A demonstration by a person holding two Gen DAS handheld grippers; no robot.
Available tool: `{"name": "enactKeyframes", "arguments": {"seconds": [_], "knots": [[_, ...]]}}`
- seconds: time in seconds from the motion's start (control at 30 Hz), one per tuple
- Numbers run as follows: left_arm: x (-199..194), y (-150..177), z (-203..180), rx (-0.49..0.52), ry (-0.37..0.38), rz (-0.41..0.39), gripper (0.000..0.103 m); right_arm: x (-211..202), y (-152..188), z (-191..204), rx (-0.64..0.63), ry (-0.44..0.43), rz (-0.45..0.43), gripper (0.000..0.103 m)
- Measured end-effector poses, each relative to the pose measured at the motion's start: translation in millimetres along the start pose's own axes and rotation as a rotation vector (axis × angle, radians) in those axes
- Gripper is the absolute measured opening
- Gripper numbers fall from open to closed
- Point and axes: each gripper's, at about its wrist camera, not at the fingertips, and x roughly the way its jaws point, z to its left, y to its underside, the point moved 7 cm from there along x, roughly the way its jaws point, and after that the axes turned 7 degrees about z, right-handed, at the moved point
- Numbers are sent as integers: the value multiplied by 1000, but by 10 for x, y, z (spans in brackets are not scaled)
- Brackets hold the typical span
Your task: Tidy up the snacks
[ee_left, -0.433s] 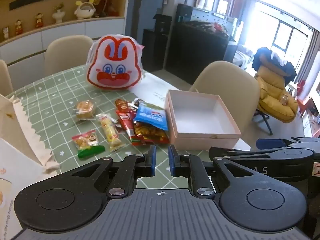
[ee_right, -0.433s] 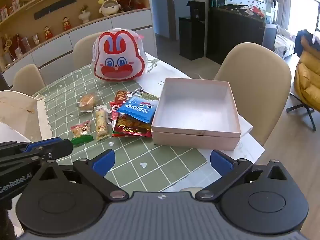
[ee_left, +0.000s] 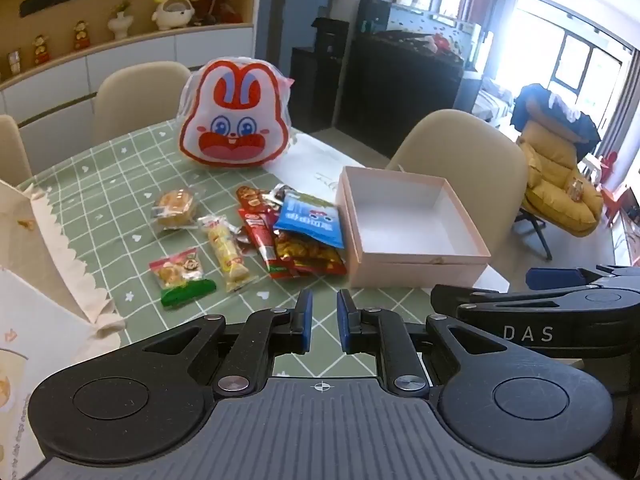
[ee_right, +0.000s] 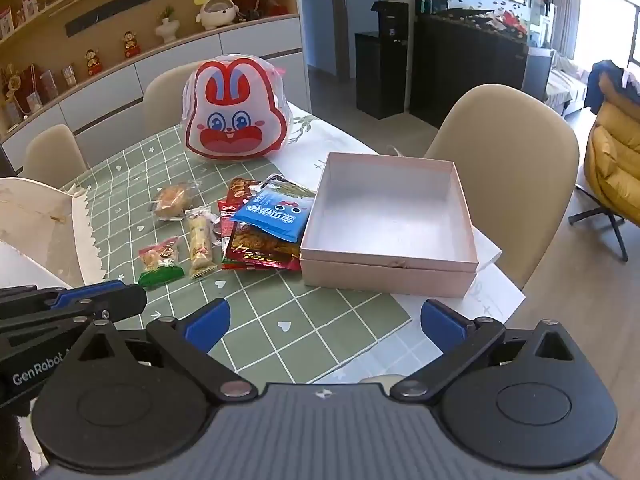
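Observation:
An empty pink box (ee_left: 412, 258) (ee_right: 384, 272) sits open on the table. Left of it lie several snacks: a blue packet (ee_left: 310, 220) (ee_right: 274, 214) on top of red packets (ee_left: 264, 236) (ee_right: 256, 254), a long yellow bar (ee_left: 226, 252) (ee_right: 199, 240), a round cake (ee_left: 175, 205) (ee_right: 172, 200) and a green-edged packet (ee_left: 180, 278) (ee_right: 159, 263). My left gripper (ee_left: 322, 320) is nearly shut and empty, held above the near table edge. My right gripper (ee_right: 324, 320) is wide open and empty, in front of the box.
A rabbit-face bag (ee_left: 234, 120) (ee_right: 236, 114) stands behind the snacks. A white paper bag (ee_left: 36, 240) (ee_right: 40, 224) is at the left. Beige chairs (ee_left: 460, 160) (ee_right: 512, 160) ring the table. The right gripper's body (ee_left: 560, 312) shows at the right of the left wrist view.
Both grippers have shifted slightly. The snacks and the box have not moved.

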Motion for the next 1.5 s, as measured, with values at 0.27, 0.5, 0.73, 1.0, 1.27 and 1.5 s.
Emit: {"name": "enactKeyframes", "arguments": {"seconds": [0.27, 0.5, 0.73, 1.0, 1.27, 1.5], "knots": [[6, 6, -13, 8, 1, 15, 17, 0, 40, -16, 6, -1, 11, 102], [65, 57, -3, 3, 2, 51, 17, 21, 81, 0, -2, -3, 26, 102], [82, 101, 19, -15, 5, 72, 17, 54, 113, 17, -10, 2, 39, 102], [77, 109, 32, -22, 7, 75, 17, 69, 111, 8, -11, 9, 42, 102], [81, 107, 33, -22, 8, 76, 17, 76, 118, -5, -7, 9, 44, 102], [86, 108, 30, -25, 7, 77, 17, 80, 127, -11, -1, 11, 46, 102]]}}
